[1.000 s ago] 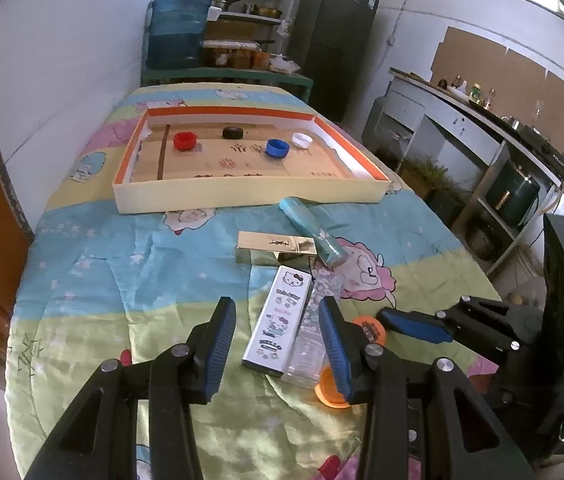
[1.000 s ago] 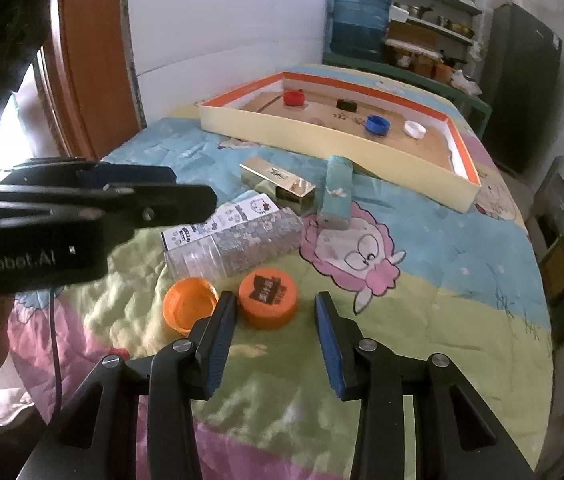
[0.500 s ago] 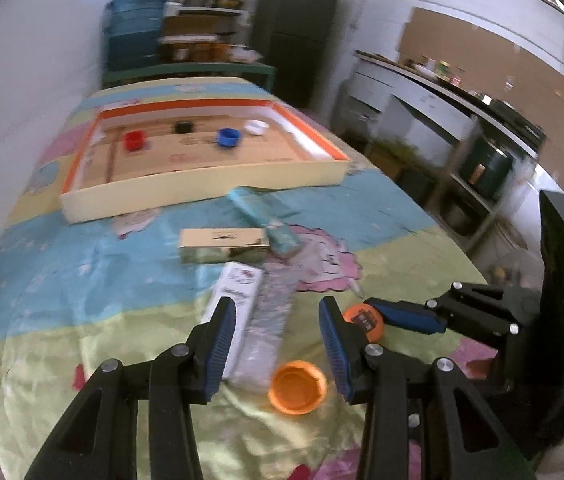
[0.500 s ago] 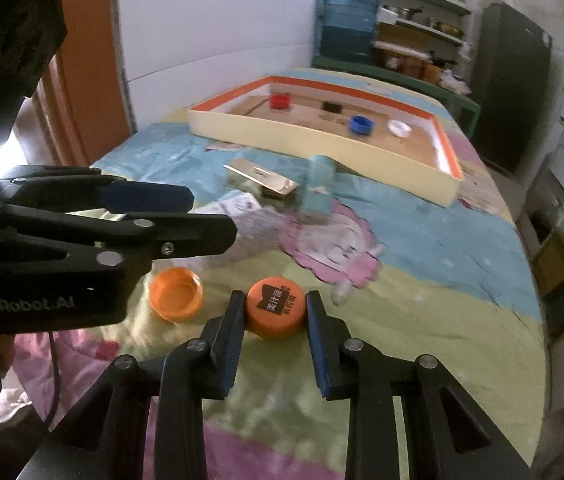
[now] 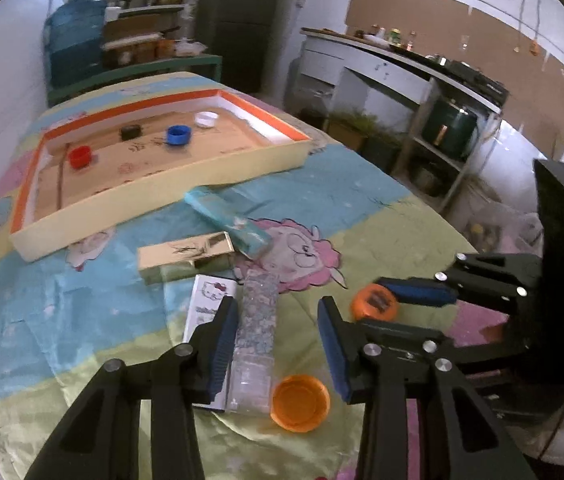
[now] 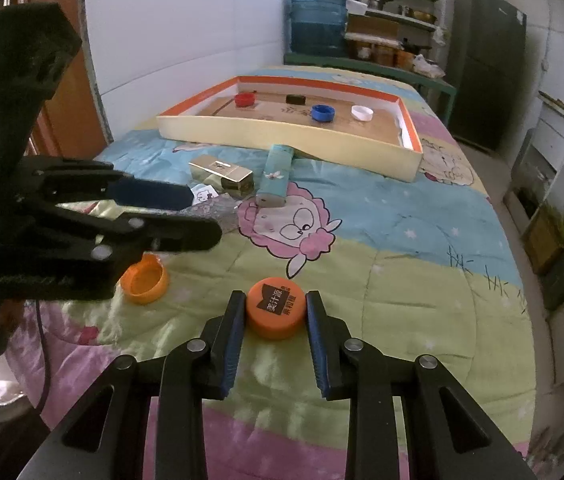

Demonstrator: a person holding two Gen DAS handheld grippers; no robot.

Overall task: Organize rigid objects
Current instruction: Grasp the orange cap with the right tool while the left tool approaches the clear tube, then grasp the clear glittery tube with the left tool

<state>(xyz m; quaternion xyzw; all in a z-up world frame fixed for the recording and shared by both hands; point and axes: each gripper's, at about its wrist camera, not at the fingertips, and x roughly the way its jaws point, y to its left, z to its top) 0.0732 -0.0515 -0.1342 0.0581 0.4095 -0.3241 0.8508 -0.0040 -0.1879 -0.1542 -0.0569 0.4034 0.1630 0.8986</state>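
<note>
A: Right claw (image 6: 274,320) is clamped on the printed orange cap (image 6: 276,307), which sits on the quilted bed. Pick-up is the step in hand, I'd say.

B: Left claw (image 5: 278,334) hangs apart, its jaws closing, above the clear tube (image 5: 256,336) and the upturned orange cap (image 5: 299,402), gripping neither.

A: Next a lift to the tray (image 6: 282,136), which holds red, black, blue and white caps.
</note>
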